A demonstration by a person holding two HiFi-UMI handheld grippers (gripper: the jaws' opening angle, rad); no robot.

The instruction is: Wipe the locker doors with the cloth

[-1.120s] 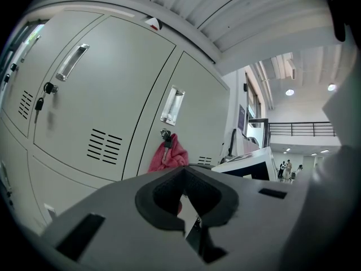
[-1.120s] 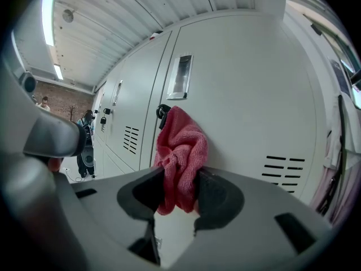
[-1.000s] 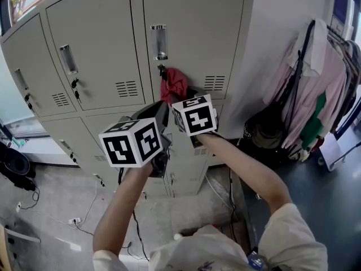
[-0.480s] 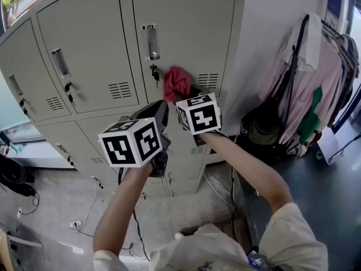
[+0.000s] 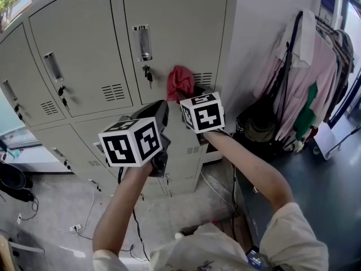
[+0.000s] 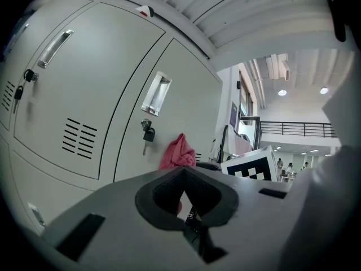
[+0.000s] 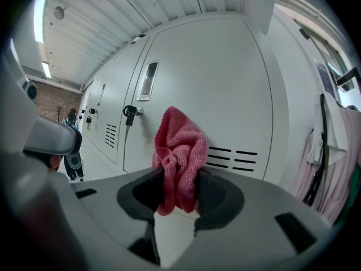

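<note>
The cloth (image 5: 180, 83), clamped by the right gripper (image 7: 179, 191), slid right from the key (image 5: 148, 75).

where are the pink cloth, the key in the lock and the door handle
pink cloth (image 7: 179, 151): right gripper view, middle of the bunched fold.
key (image 5: 147, 74): head view, on the dark key hanging at the lock.
door handle (image 5: 144, 42): head view, centre of the recessed metal pull.
</note>
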